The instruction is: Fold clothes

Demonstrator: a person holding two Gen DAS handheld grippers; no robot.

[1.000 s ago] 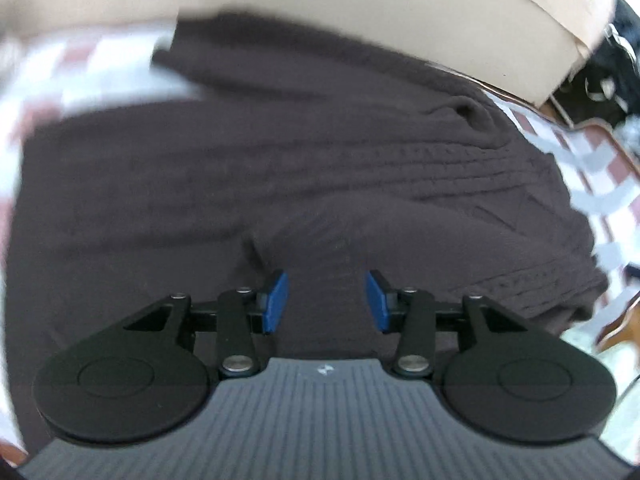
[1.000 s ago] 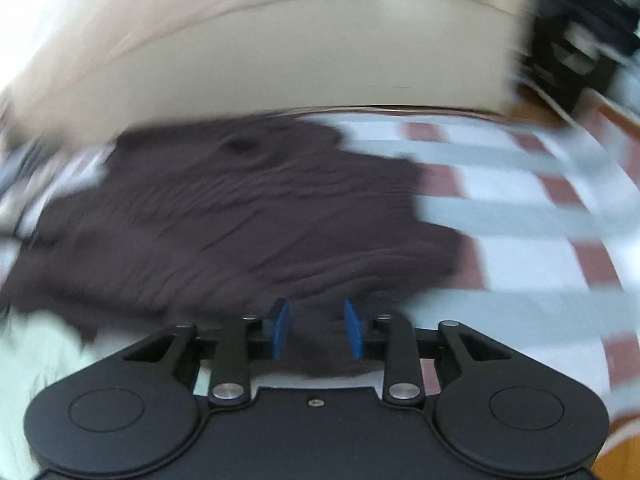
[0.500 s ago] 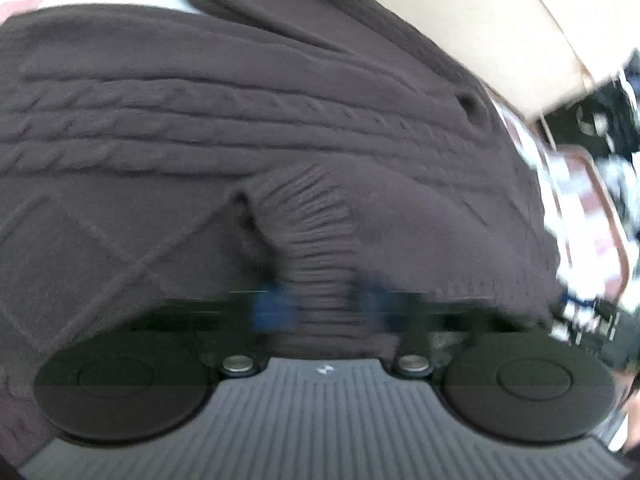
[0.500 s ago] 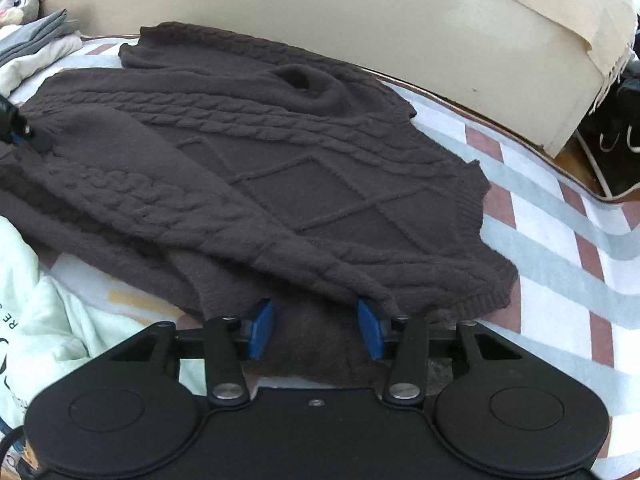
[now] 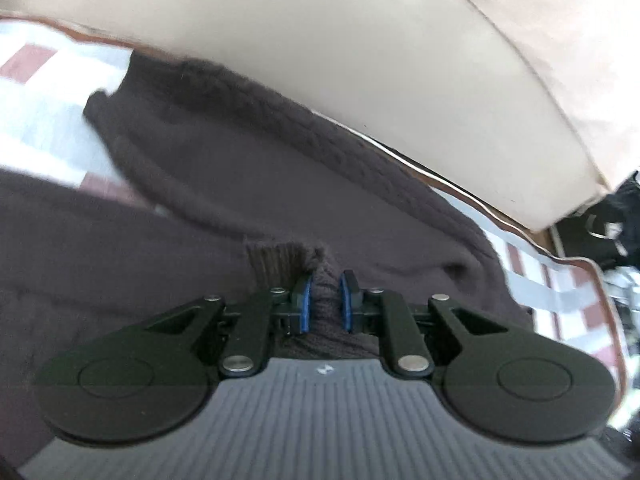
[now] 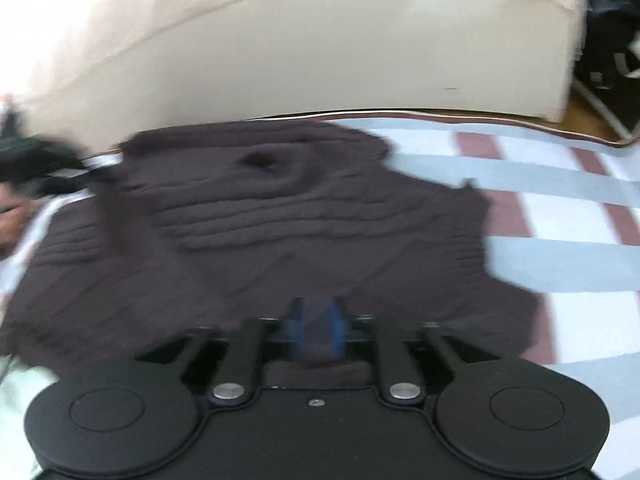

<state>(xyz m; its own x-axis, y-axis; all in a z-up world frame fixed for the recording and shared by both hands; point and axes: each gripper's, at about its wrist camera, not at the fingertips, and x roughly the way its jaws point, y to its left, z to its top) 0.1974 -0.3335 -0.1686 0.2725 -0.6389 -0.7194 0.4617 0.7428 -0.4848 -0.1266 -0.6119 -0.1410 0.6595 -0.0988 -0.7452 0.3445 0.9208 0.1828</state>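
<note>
Right wrist view takes in most of the scene: a striped bed [image 6: 560, 208] against a beige headboard [image 6: 320, 60], and on it a dark knit sweater [image 6: 280, 216] spread fairly flat, neck hole toward the headboard. Judging by that, the body lies open while its edges are gathered, so the fold looks partway at most; squaring it into a compact stack seems left. At that view's far left the left gripper [image 6: 36, 160] shows, blurred, at the sweater's edge. Left wrist view alone shows the sleeve [image 5: 256, 132] lying along the headboard, and the left gripper's fingers [image 5: 305, 300] narrowed on a ribbed cuff [image 5: 280, 260]. The right gripper [image 6: 314, 328] is blurred; its fingers look close together on the hem, though I cannot tell for sure.
</note>
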